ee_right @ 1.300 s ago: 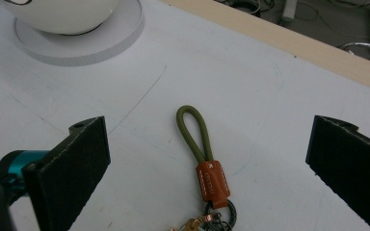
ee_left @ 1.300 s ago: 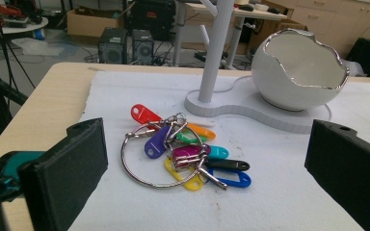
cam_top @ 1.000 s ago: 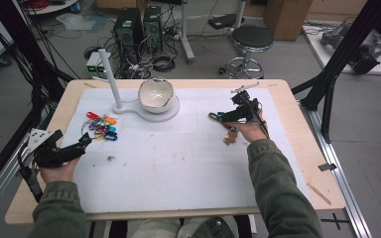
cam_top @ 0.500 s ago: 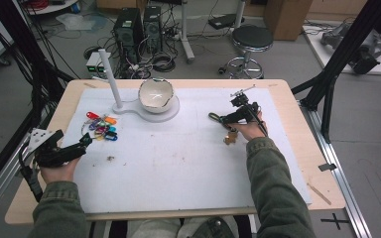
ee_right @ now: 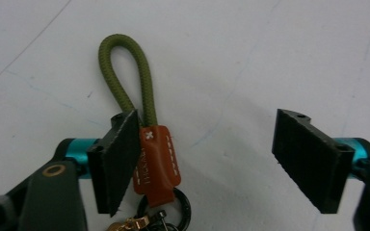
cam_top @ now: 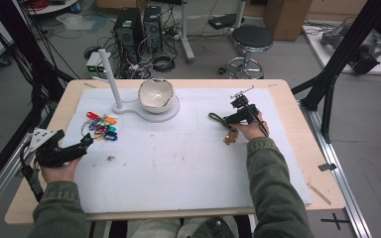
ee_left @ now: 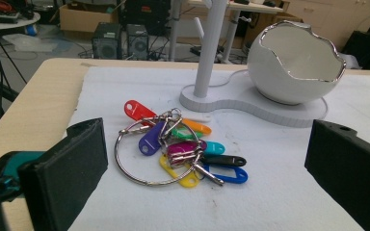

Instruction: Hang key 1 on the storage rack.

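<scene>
Right gripper [ee_right: 207, 163]: mine, low over the white mat [cam_top: 178, 168], jaws apart and just now closing in. Between them lies the keychain strap [ee_right: 144, 130], an olive cord loop [ee_right: 125, 72] joined to a brown leather tab [ee_right: 156, 161] with pale stitching, a black ring [ee_right: 183, 207] and a brass clasp [ee_right: 125, 224] below. One pad stands right against the tab's edge, possibly touching it; the other is well apart, so nothing is clamped. In the high view this strap [cam_top: 218, 119] lies on the right half of the mat, just beside my right hand [cam_top: 250, 126].

Left gripper [ee_left: 207, 163]: mine, jaws wide apart with nothing between them, hanging near the mat's left edge and facing the key bunch.

Key bunch [ee_left: 173, 149]: one large metal ring [ee_left: 125, 163] carrying plastic tags in red, purple, orange, green, magenta, teal, yellow, black and blue; flat on the mat, near the stand.

Stand [ee_left: 250, 103]: white base with an upright post [ee_left: 212, 43] and a white egg-shaped bowl [ee_left: 294, 67] with a jagged silvery rim.
</scene>
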{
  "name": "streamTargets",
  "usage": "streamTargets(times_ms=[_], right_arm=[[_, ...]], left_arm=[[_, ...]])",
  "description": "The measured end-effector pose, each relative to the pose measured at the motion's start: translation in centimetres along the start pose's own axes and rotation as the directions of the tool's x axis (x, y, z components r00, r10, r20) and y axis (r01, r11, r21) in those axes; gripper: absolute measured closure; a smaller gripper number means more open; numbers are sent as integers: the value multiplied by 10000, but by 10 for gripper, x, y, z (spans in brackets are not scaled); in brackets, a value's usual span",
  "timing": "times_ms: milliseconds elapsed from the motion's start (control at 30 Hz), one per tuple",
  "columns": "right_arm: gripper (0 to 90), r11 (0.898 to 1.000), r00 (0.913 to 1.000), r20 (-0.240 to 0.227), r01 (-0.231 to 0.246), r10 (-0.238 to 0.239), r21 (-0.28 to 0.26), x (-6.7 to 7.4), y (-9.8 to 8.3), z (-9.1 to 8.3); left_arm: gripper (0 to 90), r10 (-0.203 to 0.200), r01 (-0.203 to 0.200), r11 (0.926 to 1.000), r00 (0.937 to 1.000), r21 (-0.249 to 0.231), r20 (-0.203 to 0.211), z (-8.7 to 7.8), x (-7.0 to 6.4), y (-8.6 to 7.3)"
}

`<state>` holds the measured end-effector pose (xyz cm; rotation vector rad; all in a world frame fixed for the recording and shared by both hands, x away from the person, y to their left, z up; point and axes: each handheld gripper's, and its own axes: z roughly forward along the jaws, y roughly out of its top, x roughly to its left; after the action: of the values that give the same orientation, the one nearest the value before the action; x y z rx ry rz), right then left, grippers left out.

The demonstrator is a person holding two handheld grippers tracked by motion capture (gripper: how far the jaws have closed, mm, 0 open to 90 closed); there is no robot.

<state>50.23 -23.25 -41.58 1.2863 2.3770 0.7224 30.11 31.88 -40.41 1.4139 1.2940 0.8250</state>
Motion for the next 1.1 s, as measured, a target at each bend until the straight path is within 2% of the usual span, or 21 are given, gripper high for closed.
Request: streamTargets(times_ms=[167, 267, 300, 333, 367, 400, 433, 467, 600, 733, 967, 1000, 1100], right_arm=[[334, 9999, 9994, -321, 115, -113, 61, 1, 0, 1], [404, 9999, 9983, -554, 164, -162, 30, 1, 0, 1], [461, 9996, 9966, -800, 208, -194, 176, 2, 0, 1], [461, 9996, 9966, -800, 208, -194, 176, 2, 0, 1], [501, 9985, 9935, -1069, 438, -401, 329, 4, -1, 4], [548, 9980, 9926, -1133, 481, -433, 399, 5, -1, 4], [548, 9980, 9926, -1133, 481, -433, 399, 5, -1, 4], [678, 9974, 9891, -1357, 625, -572, 346, 8, 0, 4], [735, 9969, 9871, -1466, 701, -643, 349, 12, 0, 3], [761, 9984, 9872, -1588, 201, -116, 520, 9, 0, 0], [776, 9978, 9879, -1544, -63, 163, 653, 9, -1, -4], [776, 9983, 9875, -1572, 3, 89, 588, 8, -1, -4], [778, 9982, 9853, -1670, -256, 344, 545, 7, 0, -7]], left_arm=[[17, -15, 15, 10000, 10000, 7, 12, 0, 0, 0], [17, -4, 4, 10000, 10000, 7, 31, 1, 0, 0], [17, -5, 5, 10000, 10000, 13, 39, 1, -1, 0], [17, 17, -17, 10000, 10000, 23, 46, 1, 0, 0], [17, 4, -4, 10000, 10000, 9, 42, 1, 0, 0], [17, 5, -5, 10000, 10000, 11, 44, 1, 0, 0], [17, 7, -7, 10000, 10000, 13, 45, 1, 0, 0], [17, 6, -6, 10000, 10000, 22, 52, 1, 0, 0], [17, 15, -15, 10000, 10000, 38, 72, 1, 0, 0], [17, 31, -32, 10000, 10000, 73, 94, 2, 0, 0], [17, 20, -21, 10000, 9999, 68, 102, 2, -1, 0], [17, 17, -18, 10000, 9999, 79, 108, 2, -1, 0], [17, 33, -34, 10000, 9999, 94, 126, 2, -1, 0]])
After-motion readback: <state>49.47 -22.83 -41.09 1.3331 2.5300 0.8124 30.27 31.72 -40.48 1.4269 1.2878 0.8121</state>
